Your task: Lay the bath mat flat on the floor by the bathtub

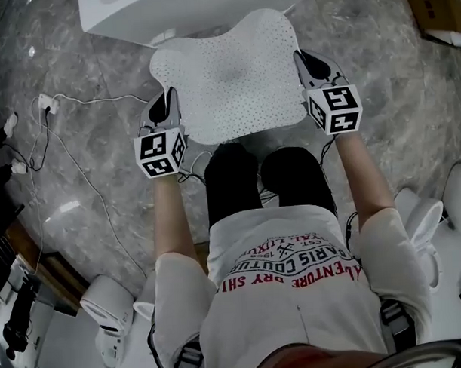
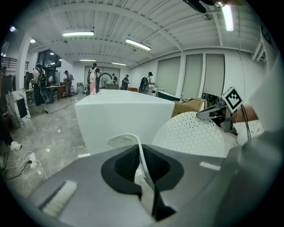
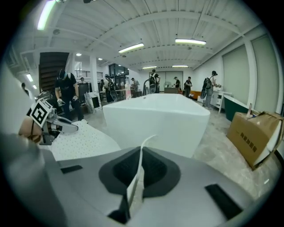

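Floor point(image 1: 98, 63): grey marbled stone, glossy, pale veins.
- White bathtub point(image 1: 134, 13): stands on floor at far side, ahead of person.
- Cardboard box point(image 1: 436, 10): on floor, far right, well apart from tub.
- White cable point(image 1: 79, 177): trails loose across left floor.
- White plug block point(image 1: 46, 105): at cable's far end.
- White moulded objects point(image 1: 106, 308): near left; kind unclear.

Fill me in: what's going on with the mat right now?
A person is holding the white perforated bath mat spread out between two grippers. The left gripper is shut on its left edge and the right gripper is shut on its right edge. The mat sits just in front of the white bathtub, over the grey stone floor. It bows between the grips, so it is not yet laid flat.
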The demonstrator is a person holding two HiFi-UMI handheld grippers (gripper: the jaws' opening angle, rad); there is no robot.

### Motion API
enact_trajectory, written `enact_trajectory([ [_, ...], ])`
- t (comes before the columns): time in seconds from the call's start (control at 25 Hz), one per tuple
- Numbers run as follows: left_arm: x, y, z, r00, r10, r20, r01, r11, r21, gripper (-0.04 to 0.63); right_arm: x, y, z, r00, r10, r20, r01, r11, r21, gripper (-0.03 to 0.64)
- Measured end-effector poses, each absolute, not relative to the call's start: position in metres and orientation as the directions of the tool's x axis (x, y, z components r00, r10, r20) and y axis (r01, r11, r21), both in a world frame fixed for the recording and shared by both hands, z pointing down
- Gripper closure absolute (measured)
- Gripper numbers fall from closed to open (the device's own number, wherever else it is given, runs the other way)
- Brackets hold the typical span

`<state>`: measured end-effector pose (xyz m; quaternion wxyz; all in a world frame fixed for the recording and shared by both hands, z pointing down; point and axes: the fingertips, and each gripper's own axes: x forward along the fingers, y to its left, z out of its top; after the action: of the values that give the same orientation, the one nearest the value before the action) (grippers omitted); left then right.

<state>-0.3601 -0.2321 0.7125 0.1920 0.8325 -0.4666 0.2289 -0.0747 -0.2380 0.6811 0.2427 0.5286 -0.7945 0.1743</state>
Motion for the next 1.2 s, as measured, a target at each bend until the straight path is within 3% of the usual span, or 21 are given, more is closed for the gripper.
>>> enact_trajectory([
  [0.6,-0.324,-0.272,0.909,0.509,-0.699,0.502,-0.819,-0.572,0.033,0.572,-0.014,-0.275,0.881,-0.255,-0.81,0.527,-0.928,0.358,0.101,0.603],
  [1.2,-0.346,-0.251,1.034,0.443,-0.634,0.634,-0.836,-0.547,0.037,0.572,0.004,-0.261,0.994,-0.202,-0.724,0.66,-0.913,0.383,0.142,0.603],
])
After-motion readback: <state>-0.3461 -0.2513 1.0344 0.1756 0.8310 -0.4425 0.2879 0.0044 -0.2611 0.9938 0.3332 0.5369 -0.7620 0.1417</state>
